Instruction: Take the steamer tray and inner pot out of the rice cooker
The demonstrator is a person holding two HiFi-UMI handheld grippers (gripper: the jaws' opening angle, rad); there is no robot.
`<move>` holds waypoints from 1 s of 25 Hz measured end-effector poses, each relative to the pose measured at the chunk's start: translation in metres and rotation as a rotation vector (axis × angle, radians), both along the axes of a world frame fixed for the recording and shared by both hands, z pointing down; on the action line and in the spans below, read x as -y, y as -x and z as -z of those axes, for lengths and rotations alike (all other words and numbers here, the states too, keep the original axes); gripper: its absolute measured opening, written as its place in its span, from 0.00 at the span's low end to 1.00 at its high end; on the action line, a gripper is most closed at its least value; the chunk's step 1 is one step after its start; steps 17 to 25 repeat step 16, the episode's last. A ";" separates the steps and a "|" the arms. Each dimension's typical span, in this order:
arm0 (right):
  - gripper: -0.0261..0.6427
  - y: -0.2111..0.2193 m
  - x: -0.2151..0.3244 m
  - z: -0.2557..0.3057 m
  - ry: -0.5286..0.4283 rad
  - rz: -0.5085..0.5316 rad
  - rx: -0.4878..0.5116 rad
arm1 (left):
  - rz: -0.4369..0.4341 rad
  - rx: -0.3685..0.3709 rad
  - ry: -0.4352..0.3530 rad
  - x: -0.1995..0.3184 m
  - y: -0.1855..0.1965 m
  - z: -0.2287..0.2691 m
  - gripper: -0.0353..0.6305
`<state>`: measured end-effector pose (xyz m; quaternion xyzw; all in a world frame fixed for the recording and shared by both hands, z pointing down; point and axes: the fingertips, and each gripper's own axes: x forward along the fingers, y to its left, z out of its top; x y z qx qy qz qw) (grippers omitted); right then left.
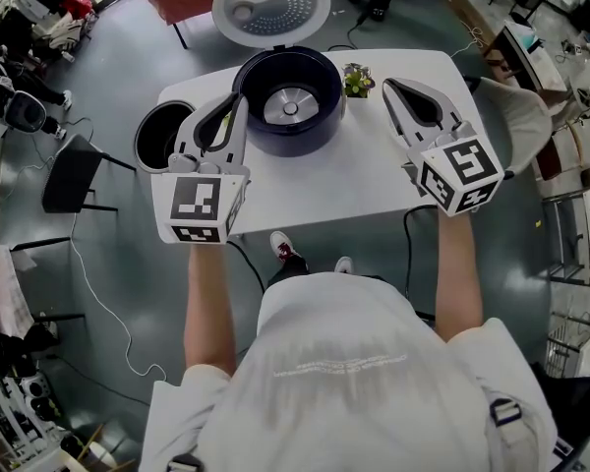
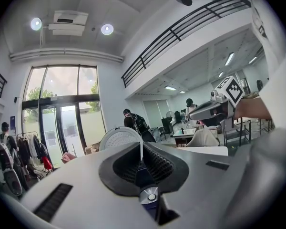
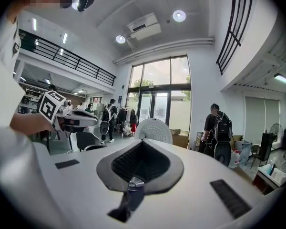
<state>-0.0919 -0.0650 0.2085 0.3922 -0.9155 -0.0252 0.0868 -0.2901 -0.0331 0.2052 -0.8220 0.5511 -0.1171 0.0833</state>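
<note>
A dark blue rice cooker (image 1: pixel 289 116) stands open on the white table (image 1: pixel 354 180), with its bare heating plate (image 1: pixel 290 106) showing inside. Its white perforated lid (image 1: pixel 270 3) is tipped back and shows upright past both sets of jaws (image 2: pixel 119 138) (image 3: pixel 154 129). A black inner pot (image 1: pixel 160 136) sits on the table's left end. I cannot make out a separate steamer tray. My left gripper (image 1: pixel 240 100) (image 2: pixel 141 149) hovers by the cooker's left rim, shut and empty. My right gripper (image 1: pixel 387 87) (image 3: pixel 142 144) hovers right of the cooker, shut and empty.
A small potted plant (image 1: pixel 357 80) stands right of the cooker. A black chair (image 1: pixel 69 172) and cables lie on the floor to the left. Desks and shelving are at the right (image 1: pixel 570 214). People stand in the hall beyond (image 3: pixel 221 132).
</note>
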 end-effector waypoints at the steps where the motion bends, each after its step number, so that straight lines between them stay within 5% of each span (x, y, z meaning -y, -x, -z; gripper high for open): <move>1: 0.08 0.000 0.000 0.000 0.002 -0.001 0.001 | 0.001 -0.002 0.003 0.000 0.001 -0.001 0.10; 25: 0.08 0.000 0.007 -0.009 0.032 -0.025 0.014 | -0.010 -0.020 0.032 0.012 0.006 -0.010 0.10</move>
